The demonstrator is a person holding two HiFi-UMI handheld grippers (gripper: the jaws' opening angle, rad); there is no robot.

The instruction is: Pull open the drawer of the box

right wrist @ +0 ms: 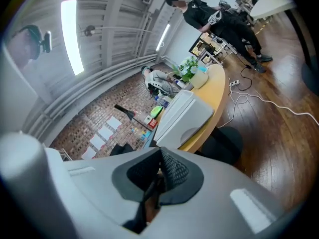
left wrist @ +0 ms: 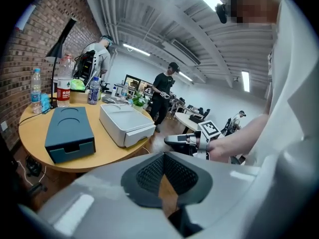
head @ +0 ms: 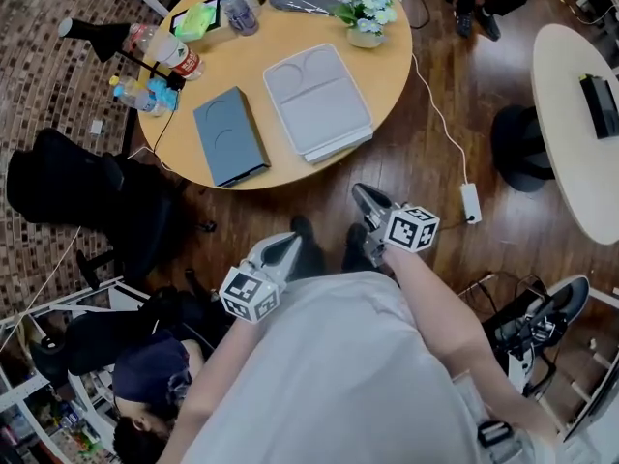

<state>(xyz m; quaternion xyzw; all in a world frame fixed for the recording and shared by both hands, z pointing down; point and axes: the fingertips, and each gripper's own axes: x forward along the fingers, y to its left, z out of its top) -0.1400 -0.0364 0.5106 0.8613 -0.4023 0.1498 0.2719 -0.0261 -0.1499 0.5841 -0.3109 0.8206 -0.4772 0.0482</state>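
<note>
**Holding both claws shut, short of the table**

The left gripper (head: pixel 288 245) and right gripper (head: pixel 366 196) hang low at centre frame, jaws pressed together on nothing, probably readied for the reach. On the round table (head: pixel 387 61) at upper centre, 2 drawer boxes sit side by side: a dark blue box (head: pixel 230 135) and a light grey box (head: pixel 317 100). Their drawers look closed.

We see a smooth, pale wood surface (head: pixel 387 61) above a glossy wood-plank floor (head: pixel 455 114). The white box (head: pixel 317 100) and the blue box (head: pixel 230 135) both look like matt plastic. The bottle (head: pixel 239 13) is clear plastic, and the wall (left wrist: pixel 35 39) is rough brick.
</note>
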